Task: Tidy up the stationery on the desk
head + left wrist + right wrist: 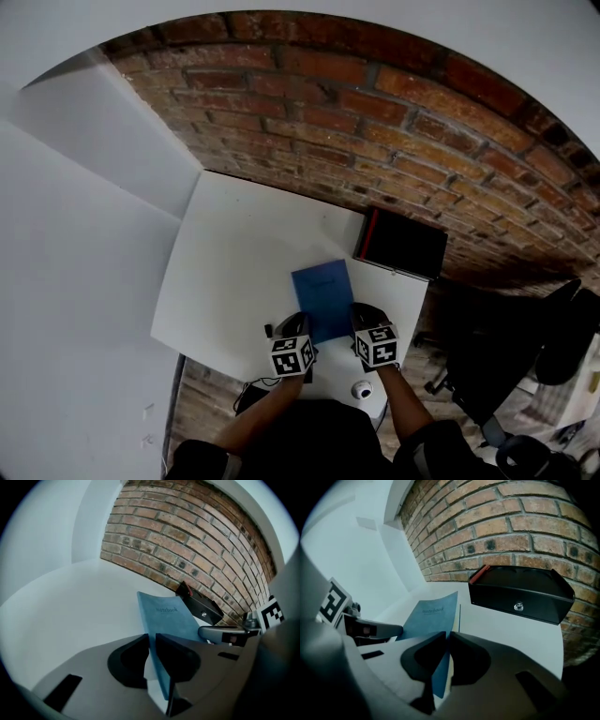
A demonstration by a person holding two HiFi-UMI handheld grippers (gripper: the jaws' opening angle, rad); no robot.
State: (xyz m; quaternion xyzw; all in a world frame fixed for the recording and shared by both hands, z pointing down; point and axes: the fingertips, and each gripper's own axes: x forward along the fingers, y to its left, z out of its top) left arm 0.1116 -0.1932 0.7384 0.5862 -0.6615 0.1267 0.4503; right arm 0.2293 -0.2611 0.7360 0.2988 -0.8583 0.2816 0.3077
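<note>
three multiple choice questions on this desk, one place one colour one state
1. Where is the black box? A on the floor; B at the desk's far right corner by the brick wall; C at its near left corner.
2. The notebook is: A blue; B red; C green.
3. The left gripper and right gripper are: A both open; B one open; C both shut on the notebook.
1 B, it sits against the bricks; 2 A, every view shows blue; 3 C, each gripper view shows jaws pinching the notebook.
</note>
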